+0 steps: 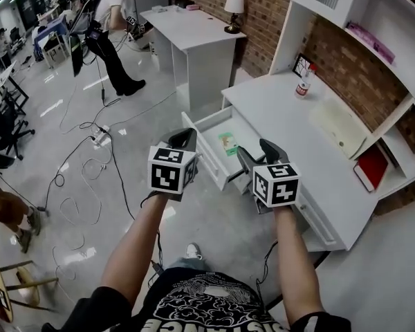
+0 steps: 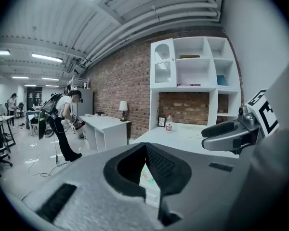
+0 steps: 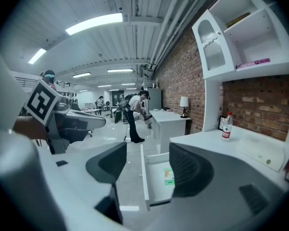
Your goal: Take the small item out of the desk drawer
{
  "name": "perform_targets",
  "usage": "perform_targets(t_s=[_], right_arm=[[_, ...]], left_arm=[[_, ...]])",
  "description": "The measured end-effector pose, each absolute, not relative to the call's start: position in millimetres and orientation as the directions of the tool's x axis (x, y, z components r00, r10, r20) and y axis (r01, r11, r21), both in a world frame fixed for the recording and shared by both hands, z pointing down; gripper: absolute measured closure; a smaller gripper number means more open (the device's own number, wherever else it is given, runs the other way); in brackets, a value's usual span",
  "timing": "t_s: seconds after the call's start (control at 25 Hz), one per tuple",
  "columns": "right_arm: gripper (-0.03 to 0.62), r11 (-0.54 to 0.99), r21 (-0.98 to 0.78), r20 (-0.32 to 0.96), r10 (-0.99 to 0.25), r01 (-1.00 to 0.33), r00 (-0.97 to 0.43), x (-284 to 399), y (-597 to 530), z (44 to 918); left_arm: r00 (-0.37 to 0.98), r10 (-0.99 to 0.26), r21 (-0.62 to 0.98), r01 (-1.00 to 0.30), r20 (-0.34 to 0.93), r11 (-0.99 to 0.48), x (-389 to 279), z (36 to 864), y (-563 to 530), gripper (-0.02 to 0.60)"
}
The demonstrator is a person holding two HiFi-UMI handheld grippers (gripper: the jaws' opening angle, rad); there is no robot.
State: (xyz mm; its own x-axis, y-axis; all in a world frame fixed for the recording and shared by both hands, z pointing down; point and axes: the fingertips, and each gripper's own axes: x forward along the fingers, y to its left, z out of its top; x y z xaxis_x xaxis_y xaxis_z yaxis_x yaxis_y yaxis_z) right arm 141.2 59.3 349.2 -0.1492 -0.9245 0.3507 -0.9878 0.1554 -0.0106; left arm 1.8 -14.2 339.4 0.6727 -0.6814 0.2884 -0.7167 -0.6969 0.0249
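Observation:
The white desk's drawer (image 1: 209,156) stands pulled out, and a small flat green-and-white item (image 1: 227,144) lies on its floor. My left gripper (image 1: 183,139) hovers over the drawer's left front corner with its jaws meeting at the tips and nothing held. My right gripper (image 1: 258,152) is at the drawer's right side by the desk edge, open and empty. Between the right gripper's (image 3: 148,150) jaws I see the drawer (image 3: 143,177) and the item (image 3: 169,175). A sliver of the item (image 2: 147,177) shows under the left gripper's (image 2: 144,146) pads.
The desk top (image 1: 283,123) carries a bottle (image 1: 303,80) and a pale flat pad (image 1: 337,126); shelves with a red book (image 1: 372,166) rise behind. A second white desk with a lamp (image 1: 233,9) stands farther back. Cables (image 1: 90,158) trail on the floor. A person (image 1: 114,26) works beyond.

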Motion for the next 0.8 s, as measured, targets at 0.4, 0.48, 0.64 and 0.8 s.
perform_targets(t_s=[0.4, 0.48, 0.64, 0.8], right_arm=[[0.263, 0.126, 0.001, 0.406, -0.907, -0.992, -0.114, 133, 11, 356], [0.263, 0.118, -0.001, 0.408, -0.907, -0.993, -0.108, 132, 4, 355], [0.26, 0.116, -0.022, 0.408, -0.906, -0.993, -0.115, 128, -11, 360], [0.264, 0.119, -0.02, 0.424, -0.898, -0.993, -0.116, 127, -25, 371]], left_arm=[[0.718, -0.633, 0.076, -0.676, 0.288, -0.733, -4, 342, -66, 0.578], [0.725, -0.623, 0.072, -0.667, 0.292, -0.742, -4, 343, -73, 0.578], [0.74, -0.602, 0.063, -0.645, 0.3, -0.761, -4, 350, -86, 0.577], [0.757, -0.575, 0.063, -0.62, 0.311, -0.782, 0, 362, -91, 0.578]])
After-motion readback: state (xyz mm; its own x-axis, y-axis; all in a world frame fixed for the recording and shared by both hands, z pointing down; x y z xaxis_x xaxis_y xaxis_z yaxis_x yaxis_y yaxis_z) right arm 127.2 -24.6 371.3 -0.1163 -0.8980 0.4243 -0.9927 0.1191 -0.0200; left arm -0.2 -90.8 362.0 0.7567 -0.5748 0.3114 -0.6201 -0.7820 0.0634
